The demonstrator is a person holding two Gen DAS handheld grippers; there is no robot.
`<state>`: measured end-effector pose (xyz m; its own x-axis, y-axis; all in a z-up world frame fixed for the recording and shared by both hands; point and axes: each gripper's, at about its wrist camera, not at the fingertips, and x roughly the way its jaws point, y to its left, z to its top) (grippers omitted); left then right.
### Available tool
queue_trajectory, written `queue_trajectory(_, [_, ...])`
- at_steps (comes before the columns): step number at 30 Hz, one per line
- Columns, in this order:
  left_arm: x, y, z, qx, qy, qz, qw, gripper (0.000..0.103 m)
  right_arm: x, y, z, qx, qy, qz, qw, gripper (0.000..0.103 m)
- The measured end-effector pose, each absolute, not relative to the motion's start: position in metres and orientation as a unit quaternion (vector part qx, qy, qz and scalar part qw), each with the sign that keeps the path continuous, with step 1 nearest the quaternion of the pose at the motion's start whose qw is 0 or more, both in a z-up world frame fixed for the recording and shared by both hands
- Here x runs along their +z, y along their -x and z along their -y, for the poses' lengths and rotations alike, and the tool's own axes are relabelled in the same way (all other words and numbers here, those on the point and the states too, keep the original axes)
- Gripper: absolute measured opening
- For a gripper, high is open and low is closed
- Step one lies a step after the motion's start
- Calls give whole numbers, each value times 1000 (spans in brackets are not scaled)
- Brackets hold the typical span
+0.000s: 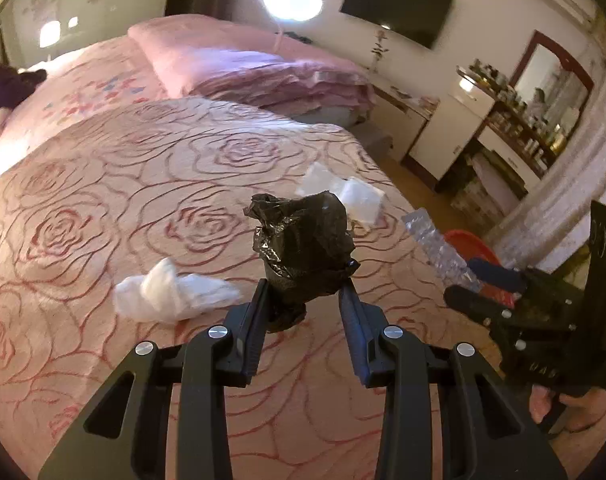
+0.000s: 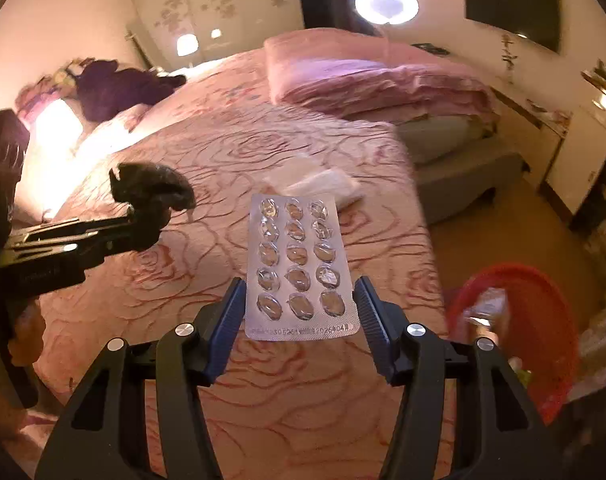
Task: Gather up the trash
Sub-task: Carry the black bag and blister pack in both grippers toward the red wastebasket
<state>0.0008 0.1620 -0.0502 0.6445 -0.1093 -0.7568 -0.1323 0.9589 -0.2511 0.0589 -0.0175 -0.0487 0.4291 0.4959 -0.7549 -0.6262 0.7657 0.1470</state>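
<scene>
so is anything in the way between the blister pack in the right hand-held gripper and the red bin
Nothing visible. The blister pack sits in the right hand-held gripper over the bed's edge, and the red bin is on the floor just to its right, with only open space between.

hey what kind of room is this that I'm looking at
Most likely a home bedroom. A large bed with a rose-patterned cover fills the view, folded pink bedding lies at its far side, and a dresser with a mirror crowded with bottles stands by the wall under a wall-mounted TV.
</scene>
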Motion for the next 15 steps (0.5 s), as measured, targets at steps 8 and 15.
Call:
queue_trajectory(8, [-44, -25, -121, -38, 110, -424, 898, 34, -40, -72, 64, 280, 50, -411, 866, 54])
queue_trajectory(15, [-40, -52, -80, -78, 88, -428, 896, 34, -40, -80, 105, 237, 24, -410, 880, 54])
